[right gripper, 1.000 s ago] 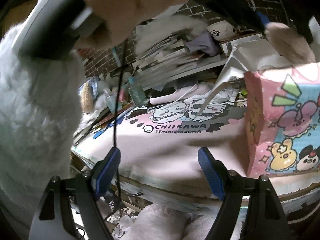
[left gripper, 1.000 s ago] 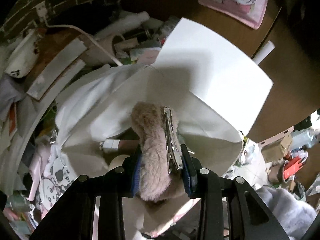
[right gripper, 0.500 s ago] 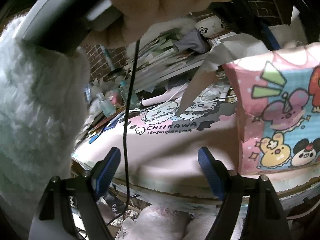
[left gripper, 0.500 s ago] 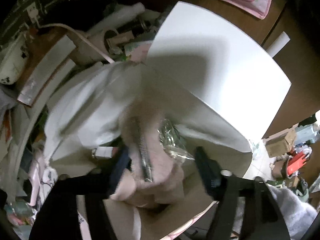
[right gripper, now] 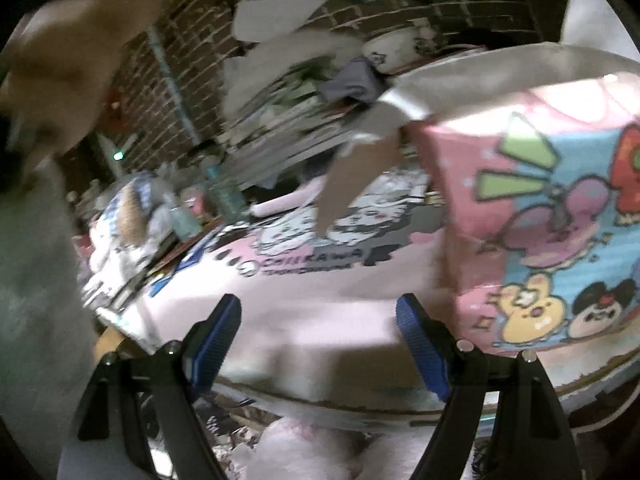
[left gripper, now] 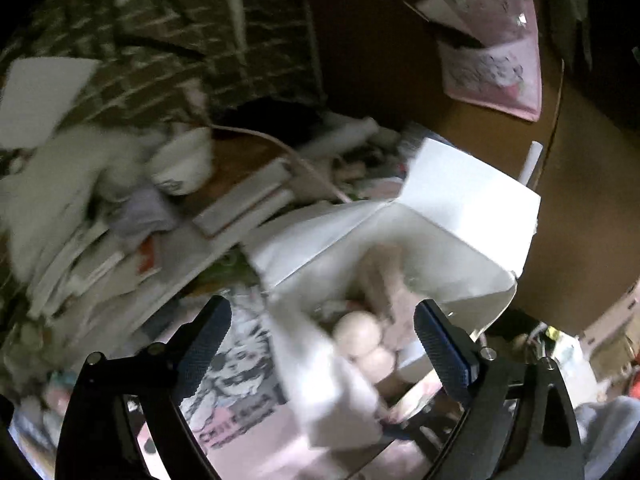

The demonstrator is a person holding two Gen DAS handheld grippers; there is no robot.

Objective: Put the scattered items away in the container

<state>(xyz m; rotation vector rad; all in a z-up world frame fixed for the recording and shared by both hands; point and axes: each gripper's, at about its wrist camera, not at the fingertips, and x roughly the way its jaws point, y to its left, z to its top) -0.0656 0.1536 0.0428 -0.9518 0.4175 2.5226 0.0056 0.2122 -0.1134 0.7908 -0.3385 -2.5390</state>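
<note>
Paper bag (left gripper: 460,216) just ahead of my left gripper (left gripper: 320,344) already holds the fuzzy hair clip (left gripper: 384,280) and round items, jaws opening on nothing; right gripper (right gripper: 320,332) apart, empty; desk clutter remains.

One open bag (left gripper: 472,216) is sitting on one pink printed mat (left gripper: 240,420); inside it, two pale round balls (left gripper: 358,330) and one fuzzy beige item (left gripper: 384,276) are showing. Beyond the bag, one white bowl (left gripper: 184,166) is standing.
</note>
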